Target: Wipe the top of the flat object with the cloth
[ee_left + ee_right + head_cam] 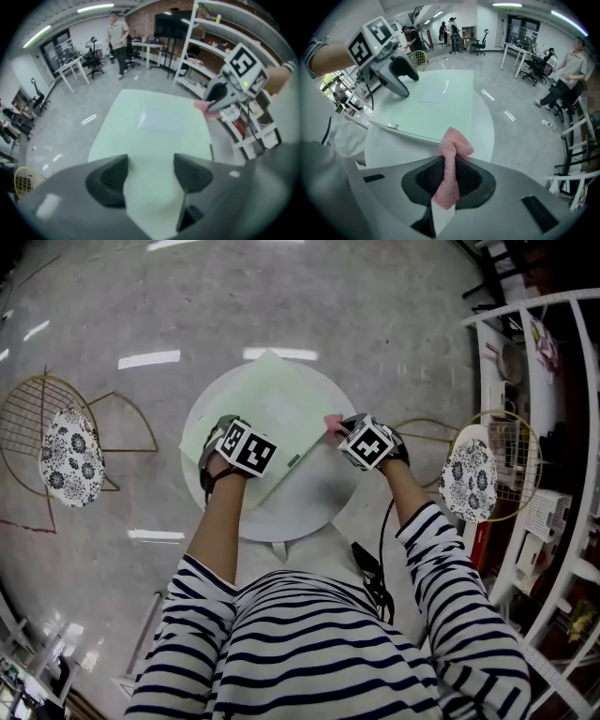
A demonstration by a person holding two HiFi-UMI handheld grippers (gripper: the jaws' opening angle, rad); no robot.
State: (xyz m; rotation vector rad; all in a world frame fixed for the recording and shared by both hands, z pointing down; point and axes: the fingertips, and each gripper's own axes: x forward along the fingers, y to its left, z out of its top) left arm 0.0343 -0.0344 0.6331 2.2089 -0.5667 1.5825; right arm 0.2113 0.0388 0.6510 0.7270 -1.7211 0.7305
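Observation:
A pale green flat board lies on a small round white table. My left gripper sits over the board's near left corner. In the left gripper view its jaws stand wide apart, and the board runs between them with no pad pressing on it. My right gripper is at the board's right edge, shut on a pink cloth. In the right gripper view the cloth sticks out past the jaws and its bunched end touches the board's edge.
Two wire chairs with floral cushions stand left and right of the table. A white shelf rack fills the right side. A black cable hangs from the right gripper. People stand farther off on the grey floor.

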